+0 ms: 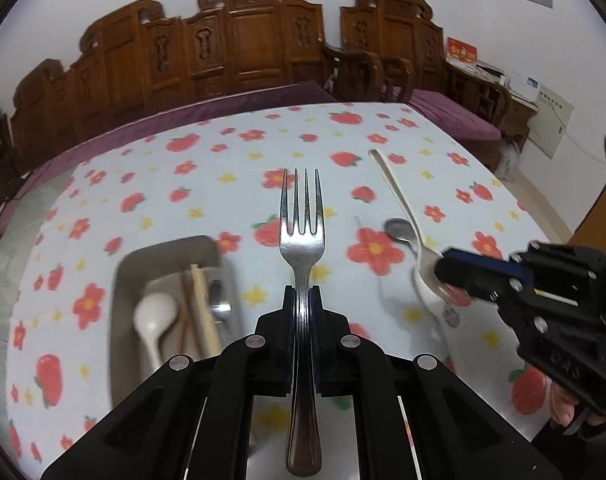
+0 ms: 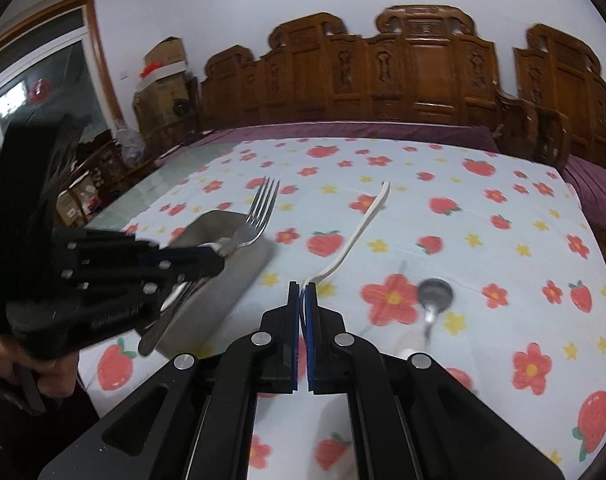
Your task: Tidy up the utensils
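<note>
My left gripper (image 1: 302, 290) is shut on a metal fork (image 1: 302, 236), tines pointing forward, held above the table beside the grey tray (image 1: 123, 280). The tray holds a white spoon (image 1: 153, 318), chopsticks (image 1: 201, 312) and another metal utensil. My right gripper (image 2: 303, 286) is shut on the bowl of a white spoon (image 2: 361, 232), handle pointing away; it also shows in the left wrist view (image 1: 399, 196). A metal spoon (image 2: 434, 296) lies on the cloth to the right. The left gripper and fork (image 2: 259, 216) show over the tray (image 2: 223, 280) in the right wrist view.
The table has a white cloth (image 1: 183, 184) with red flowers and strawberries. A carved wooden bench with a purple cushion (image 2: 343, 130) runs behind the table. A chair (image 1: 359, 72) stands at the back right.
</note>
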`<state>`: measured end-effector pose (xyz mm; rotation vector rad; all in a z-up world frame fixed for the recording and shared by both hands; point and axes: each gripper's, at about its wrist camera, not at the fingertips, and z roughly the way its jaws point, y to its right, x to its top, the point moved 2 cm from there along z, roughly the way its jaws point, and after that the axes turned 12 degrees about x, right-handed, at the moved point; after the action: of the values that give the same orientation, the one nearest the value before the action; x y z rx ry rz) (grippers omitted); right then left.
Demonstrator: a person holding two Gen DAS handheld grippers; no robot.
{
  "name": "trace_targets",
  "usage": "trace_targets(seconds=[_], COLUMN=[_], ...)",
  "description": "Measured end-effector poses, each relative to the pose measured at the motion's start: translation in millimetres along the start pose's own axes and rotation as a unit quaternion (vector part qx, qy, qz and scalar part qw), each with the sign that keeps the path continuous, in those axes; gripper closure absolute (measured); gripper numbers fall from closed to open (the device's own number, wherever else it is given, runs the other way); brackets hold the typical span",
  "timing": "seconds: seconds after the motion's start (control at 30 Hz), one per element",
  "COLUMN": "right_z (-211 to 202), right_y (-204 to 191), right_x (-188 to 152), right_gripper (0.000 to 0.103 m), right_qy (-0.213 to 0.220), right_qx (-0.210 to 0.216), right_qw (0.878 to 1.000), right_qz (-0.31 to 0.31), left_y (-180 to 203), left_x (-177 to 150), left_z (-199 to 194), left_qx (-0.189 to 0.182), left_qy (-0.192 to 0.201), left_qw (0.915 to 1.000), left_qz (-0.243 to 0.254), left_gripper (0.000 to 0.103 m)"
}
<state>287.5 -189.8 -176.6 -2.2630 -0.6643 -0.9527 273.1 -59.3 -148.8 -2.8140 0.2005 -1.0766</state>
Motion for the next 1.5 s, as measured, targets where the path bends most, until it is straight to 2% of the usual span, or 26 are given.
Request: trace_targets(seconds=[0.17,0.4,0.8,1.03,1.23,1.33,1.5], right_z=[11,29,52,63,71,79,100], right_y=[-26,-53,-70,-77,-84,-90,-109], right_x=[2,3,-3,-8,-6,-3,0], right_gripper=[0.099,0.099,0.099,0.099,0.099,0.099,0.099], right_qy=[-0.006,-0.016,-0.037,-0.051,-0.052,-0.051,-0.059], right_qx=[0.013,0.027,0.039,0.042,0.051,0.066,0.091], right_qw=[1.000,0.999,0.998,0.997,0.996,0.996,0.994], right_qz=[-0.020,-0.040,-0.046,-0.049,-0.043,-0.037,-0.033], left_y=[-36,-79,-98,-103,-111,-126,-152], left_x=[-9,-25,-50,-54,-48,-43,-38], left_z=[7,28,72,79,66,52,34], left_qx=[0.023,0.032,0.033,0.030,0.033,0.037,0.048], left_qy=[-0.004,-0.015,-0.065,-0.081,-0.062,-0.043,-0.022], left_qw=[0.9997,0.9987,0.9963,0.9950,0.9958,0.9955,0.9937], left_qz=[-0.009,-0.037,-0.047,-0.051,-0.059,-0.075,-0.099], left_gripper=[0.097,0.097,0.097,0.097,0.094,0.089,0.088])
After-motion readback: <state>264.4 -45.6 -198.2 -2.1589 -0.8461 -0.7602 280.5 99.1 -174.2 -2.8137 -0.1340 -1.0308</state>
